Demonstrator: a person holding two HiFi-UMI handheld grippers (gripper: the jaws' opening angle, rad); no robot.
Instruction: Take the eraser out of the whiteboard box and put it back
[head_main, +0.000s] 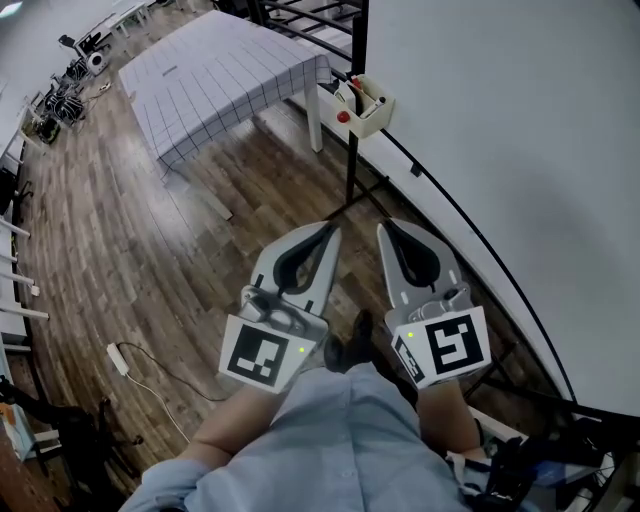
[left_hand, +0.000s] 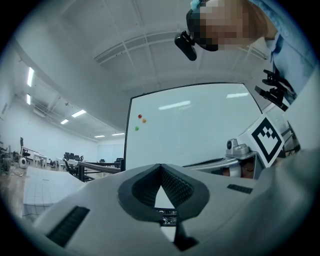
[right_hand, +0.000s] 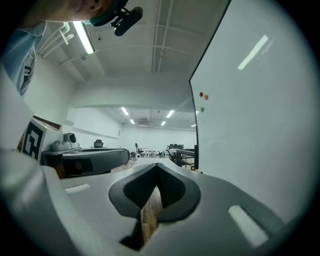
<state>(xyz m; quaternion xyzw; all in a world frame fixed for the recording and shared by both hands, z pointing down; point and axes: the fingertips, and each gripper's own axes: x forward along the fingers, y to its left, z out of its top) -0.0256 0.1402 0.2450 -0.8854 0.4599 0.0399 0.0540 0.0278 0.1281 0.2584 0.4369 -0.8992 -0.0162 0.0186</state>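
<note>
We hold left gripper (head_main: 329, 230) and right gripper (head_main: 384, 230) side by side, tips pointing far. Left jaws together, nothing between them. Right jaws together too, empty. Wood floor (head_main: 130, 250) below us. Whiteboard (head_main: 500, 120) on our right, three small magnets (left_hand: 140, 120) on it. Box (head_main: 368, 112) hangs at whiteboard's lower edge, far ahead, well apart from both tips. Eraser (head_main: 353, 92) seems to be pale piece inside box; too small to be sure. Checked table (head_main: 220, 70) left of box.
</note>
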